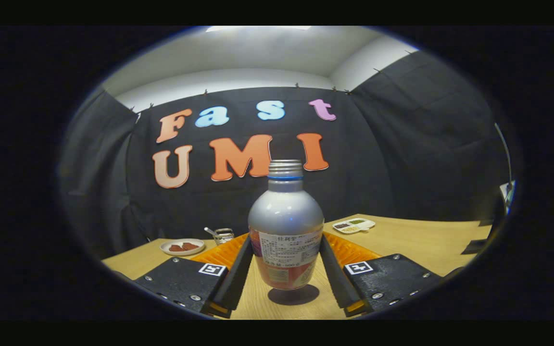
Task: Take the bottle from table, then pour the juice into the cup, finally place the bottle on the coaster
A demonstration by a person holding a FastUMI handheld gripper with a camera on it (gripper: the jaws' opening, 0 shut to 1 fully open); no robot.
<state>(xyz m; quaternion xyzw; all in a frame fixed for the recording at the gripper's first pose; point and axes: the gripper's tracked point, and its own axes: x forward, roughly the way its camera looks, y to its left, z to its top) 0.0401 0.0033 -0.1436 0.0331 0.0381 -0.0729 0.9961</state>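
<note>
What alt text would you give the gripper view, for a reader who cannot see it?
A capless silver bottle stands upright between the gripper's two black fingers, which flank its lower body; contact cannot be confirmed. Beyond them on the wooden table lie an orange mat, a small white plate and a divided white dish.

Dim booth, lit from above — a bright panel glows on the pale ceiling point(258, 48). The bottle point(286, 226) catches soft glare on its silver shoulder and drops a compact dark shadow on the bench point(421, 240) right beneath it. Fisheye bending curves the far bench edges — focus softens toward the rim
</note>
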